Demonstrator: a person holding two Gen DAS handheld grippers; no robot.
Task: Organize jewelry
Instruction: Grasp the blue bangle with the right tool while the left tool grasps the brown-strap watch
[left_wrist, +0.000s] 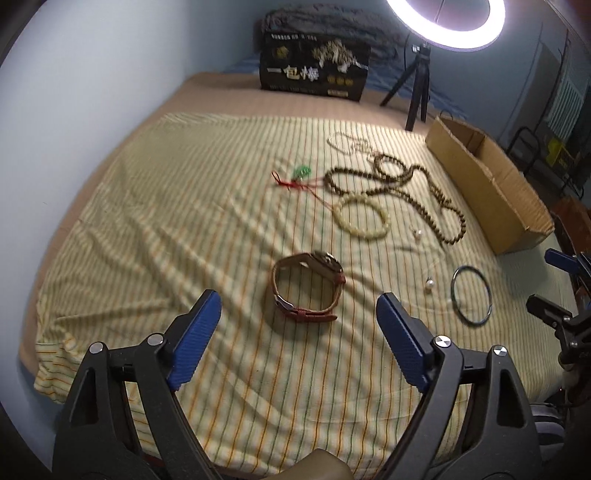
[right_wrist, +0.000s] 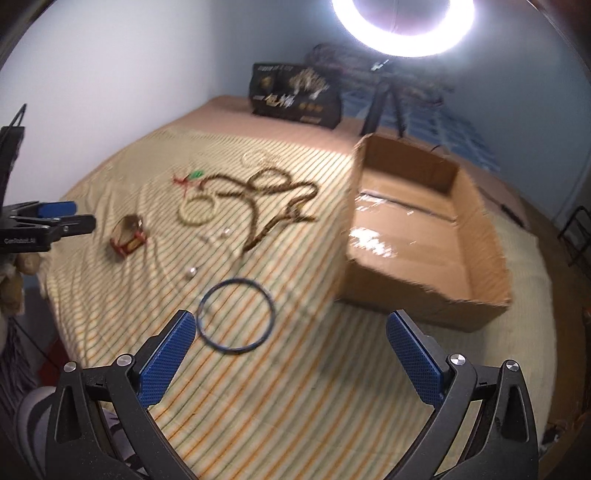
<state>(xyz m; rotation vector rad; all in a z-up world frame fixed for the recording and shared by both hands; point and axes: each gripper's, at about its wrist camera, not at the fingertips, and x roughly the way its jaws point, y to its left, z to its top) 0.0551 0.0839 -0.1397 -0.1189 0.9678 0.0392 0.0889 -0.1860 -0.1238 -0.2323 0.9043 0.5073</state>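
Note:
Jewelry lies on a striped cloth (left_wrist: 184, 206). A brown-strapped watch (left_wrist: 308, 286) sits just ahead of my open, empty left gripper (left_wrist: 297, 332). A dark bangle (left_wrist: 471, 295) lies to its right and shows in the right wrist view (right_wrist: 236, 316), just ahead and left of my open, empty right gripper (right_wrist: 290, 354). Farther off lie a long brown bead necklace (left_wrist: 402, 184), a cream bead bracelet (left_wrist: 362, 218), a green pendant on red cord (left_wrist: 301, 173), a white bead strand (left_wrist: 347, 142) and small pearl pieces (left_wrist: 428, 286). An open cardboard box (right_wrist: 417, 232) stands right of the jewelry.
A black printed bag (left_wrist: 314, 70) stands at the back of the bed. A ring light on a tripod (left_wrist: 417, 85) stands beside it. A wall (left_wrist: 110, 92) runs along the left. The cloth's near edge (left_wrist: 55, 384) is at lower left.

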